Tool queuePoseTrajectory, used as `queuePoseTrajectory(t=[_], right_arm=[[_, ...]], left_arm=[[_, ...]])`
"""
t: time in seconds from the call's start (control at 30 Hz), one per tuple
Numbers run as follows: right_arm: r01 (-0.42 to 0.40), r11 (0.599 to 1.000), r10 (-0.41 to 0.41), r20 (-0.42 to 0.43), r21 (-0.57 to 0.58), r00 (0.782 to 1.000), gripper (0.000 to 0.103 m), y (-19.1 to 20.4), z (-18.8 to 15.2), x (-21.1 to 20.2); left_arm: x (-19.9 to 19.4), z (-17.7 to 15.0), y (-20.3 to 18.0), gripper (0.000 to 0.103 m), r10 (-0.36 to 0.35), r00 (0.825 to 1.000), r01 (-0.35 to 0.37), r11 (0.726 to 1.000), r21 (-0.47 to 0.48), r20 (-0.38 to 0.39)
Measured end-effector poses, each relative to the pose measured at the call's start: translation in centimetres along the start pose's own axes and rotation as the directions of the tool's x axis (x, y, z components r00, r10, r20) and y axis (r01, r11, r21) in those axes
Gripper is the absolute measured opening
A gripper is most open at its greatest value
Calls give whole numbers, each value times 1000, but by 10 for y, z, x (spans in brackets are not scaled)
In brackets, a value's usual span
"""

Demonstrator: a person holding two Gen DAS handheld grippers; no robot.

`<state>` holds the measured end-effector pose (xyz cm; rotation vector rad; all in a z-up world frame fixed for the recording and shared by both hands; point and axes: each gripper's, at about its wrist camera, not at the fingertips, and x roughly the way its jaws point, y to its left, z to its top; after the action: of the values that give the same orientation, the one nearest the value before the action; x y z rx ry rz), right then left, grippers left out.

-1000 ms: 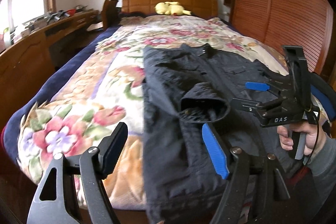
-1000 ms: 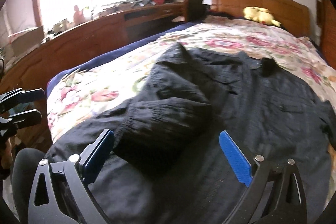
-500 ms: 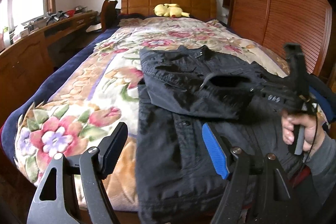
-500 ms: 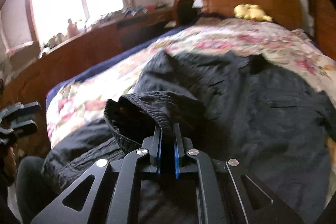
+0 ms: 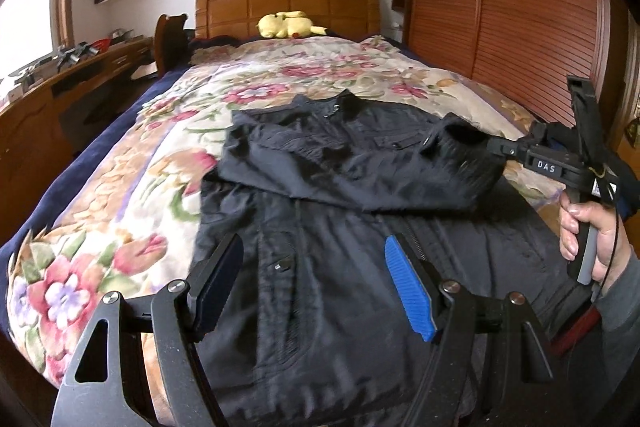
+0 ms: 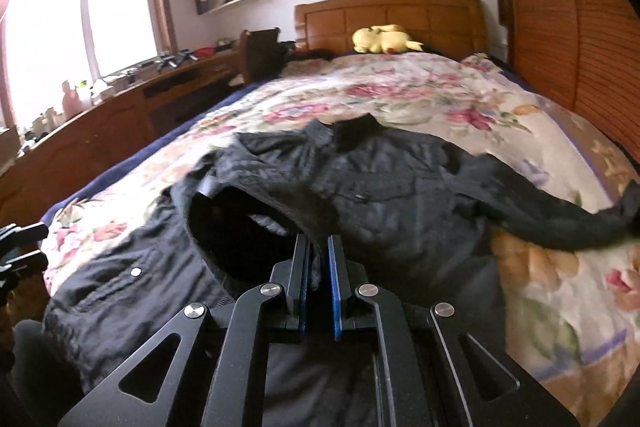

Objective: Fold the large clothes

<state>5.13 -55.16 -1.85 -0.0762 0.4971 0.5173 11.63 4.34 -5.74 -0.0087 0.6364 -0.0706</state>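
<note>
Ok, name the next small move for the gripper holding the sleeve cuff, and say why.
Probably lower the ribbed black sleeve cuff onto the black jacket's chest and open. The right gripper is clamped on it with the sleeve already drawn across the front; the left gripper is open and empty.

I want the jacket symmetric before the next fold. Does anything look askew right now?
Yes. The black jacket is lopsided: the right gripper holds one sleeve cuff pulled across the chest, while the other sleeve trails off sideways over the floral quilt, unfolded.
</note>
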Motion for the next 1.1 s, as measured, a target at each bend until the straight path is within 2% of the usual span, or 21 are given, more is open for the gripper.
queuePoseTrajectory(t=[0.17,0.33,0.43,0.47,0.5,0.57,0.67,0.83,0.97,1.1], right_arm=[[16,999,-17,15,34,1000,9,-2,0,-22],[33,999,-33,13,40,999,20,-2,-2,-35],[-6,1000,6,13,29,1000,42,3,-2,-33],[-25,999,25,14,22,1000,52,7,-2,-31],[-40,999,40,13,12,999,58,9,-2,-30],[-64,998,64,2,-15,998,62,11,-1,-25],[-99,993,98,-17,-72,995,64,24,0,-15],[-83,984,75,-56,-160,996,69,46,5,1],[-24,977,1,-108,-212,994,70,52,7,24],[26,983,-59,-173,-184,983,70,41,8,45]], left_arm=[[11,11,-14,74,-15,1000,15,1000,6,6],[23,15,-27,74,-28,1000,28,999,16,1],[27,15,-30,74,-27,1000,26,999,21,2],[28,15,-32,74,-25,1000,25,999,20,2],[29,14,-32,74,-24,1000,24,1000,18,2],[32,13,-33,74,-21,1000,20,1000,15,2],[36,9,-32,74,-16,1000,17,1000,11,-11],[38,5,-34,74,-12,999,13,999,39,-32],[37,4,-34,74,-11,999,12,999,42,-34],[36,2,-34,74,-12,999,14,999,50,-38]])
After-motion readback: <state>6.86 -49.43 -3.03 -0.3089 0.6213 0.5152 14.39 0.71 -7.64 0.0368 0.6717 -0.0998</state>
